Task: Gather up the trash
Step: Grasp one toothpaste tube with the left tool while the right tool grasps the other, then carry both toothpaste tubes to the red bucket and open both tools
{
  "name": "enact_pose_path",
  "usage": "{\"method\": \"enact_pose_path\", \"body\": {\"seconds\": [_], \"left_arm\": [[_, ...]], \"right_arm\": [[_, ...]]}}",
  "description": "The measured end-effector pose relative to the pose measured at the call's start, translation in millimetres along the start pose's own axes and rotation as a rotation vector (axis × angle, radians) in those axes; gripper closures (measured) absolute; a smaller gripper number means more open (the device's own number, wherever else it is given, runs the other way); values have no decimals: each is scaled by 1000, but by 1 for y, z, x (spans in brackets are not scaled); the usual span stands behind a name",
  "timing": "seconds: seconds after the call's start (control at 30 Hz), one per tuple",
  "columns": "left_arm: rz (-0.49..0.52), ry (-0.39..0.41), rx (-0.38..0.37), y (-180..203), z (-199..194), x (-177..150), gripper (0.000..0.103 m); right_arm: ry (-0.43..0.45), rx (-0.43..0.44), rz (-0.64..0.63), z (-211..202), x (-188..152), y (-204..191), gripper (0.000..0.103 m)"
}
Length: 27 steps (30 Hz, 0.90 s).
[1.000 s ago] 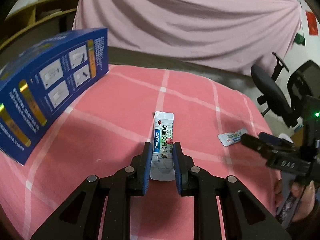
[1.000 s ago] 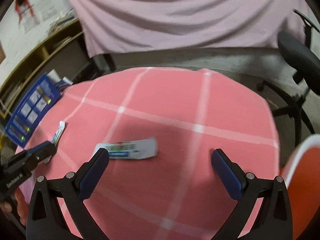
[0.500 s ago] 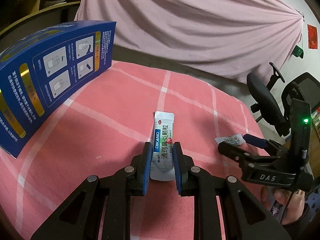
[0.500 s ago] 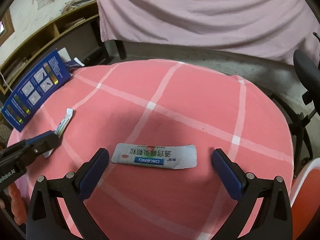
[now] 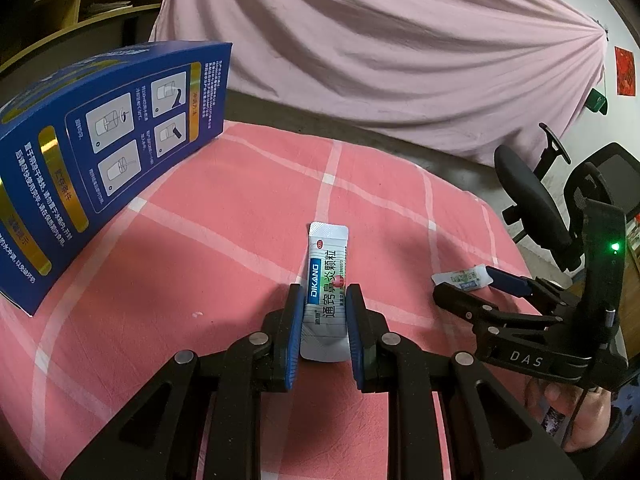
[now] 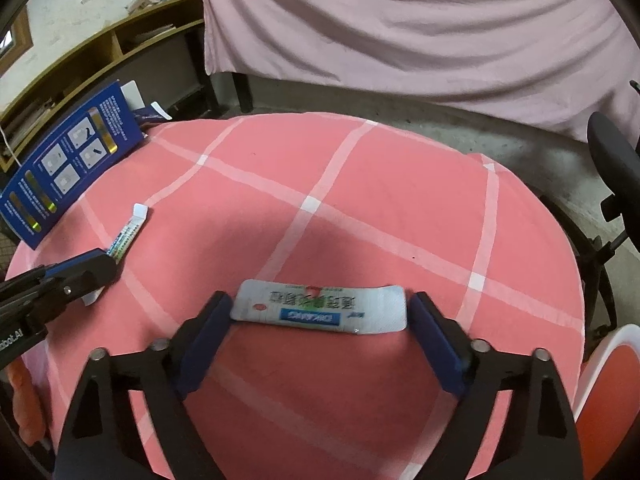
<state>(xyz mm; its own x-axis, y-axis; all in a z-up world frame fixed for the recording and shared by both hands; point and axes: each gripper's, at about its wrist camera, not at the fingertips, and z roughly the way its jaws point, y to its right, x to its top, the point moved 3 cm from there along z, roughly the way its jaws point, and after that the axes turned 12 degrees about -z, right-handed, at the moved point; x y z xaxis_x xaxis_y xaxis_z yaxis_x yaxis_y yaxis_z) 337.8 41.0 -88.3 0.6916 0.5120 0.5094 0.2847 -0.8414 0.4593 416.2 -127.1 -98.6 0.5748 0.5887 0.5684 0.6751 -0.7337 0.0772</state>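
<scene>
Foil-and-paper is what we are dealing with: two flat medicine sachets on a pink checked tablecloth [image 6: 360, 184]. Nearest us on the left side, the left gripper [image 5: 324, 320] is clamped on the first sachet [image 5: 326, 280] — pads pressing its long edges near the bottom end, its long axis running straight away from us along the fingers, printed face up. It looks feather-light, thin and limp, so we judge a pinch across the narrow width holds it well enough, though it could flop or slide if swung hard.

On the right side, the right gripper [image 6: 320, 316] has just been closing its jaws around the second sachet [image 6: 320, 310], which lies flat on the cloth crosswise to the fingers, its long axis left to right in that view. The pads sit just beside its two short ends, and we cannot tell that they press yet; we read them as apart. Squeezed end to end, such a soft packet will likely buckle upward — tolerable for trash, though a grip across the width would be firmer.

Farther off, a tall blue carton [image 5: 100, 184] stands at the cloth's left edge. Beyond hang a pink drape [image 5: 400, 60] and a black office chair [image 5: 532, 204].
</scene>
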Motion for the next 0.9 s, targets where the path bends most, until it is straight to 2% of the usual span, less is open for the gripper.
{"method": "enact_pose_path", "body": {"seconds": [0.13,0.33,0.6,0.7,0.9], "left_arm": [[9,4,12,6,3,-4,85],[22,26,23,10,-2,-5,85],[45,111,9,13,-28,-17,85],[70,154,-2,17,-40,-23,85],[120,255,-56,36,-67,-34,85]], "right_arm": [[8,5,-1,-2,0,-1,21],[35,33,28,-11,-6,1,32],[113,86,108,-30,-17,10,37],[199,92,138,-48,-23,16,37],[486,30,150,-110,-36,20,37]]}}
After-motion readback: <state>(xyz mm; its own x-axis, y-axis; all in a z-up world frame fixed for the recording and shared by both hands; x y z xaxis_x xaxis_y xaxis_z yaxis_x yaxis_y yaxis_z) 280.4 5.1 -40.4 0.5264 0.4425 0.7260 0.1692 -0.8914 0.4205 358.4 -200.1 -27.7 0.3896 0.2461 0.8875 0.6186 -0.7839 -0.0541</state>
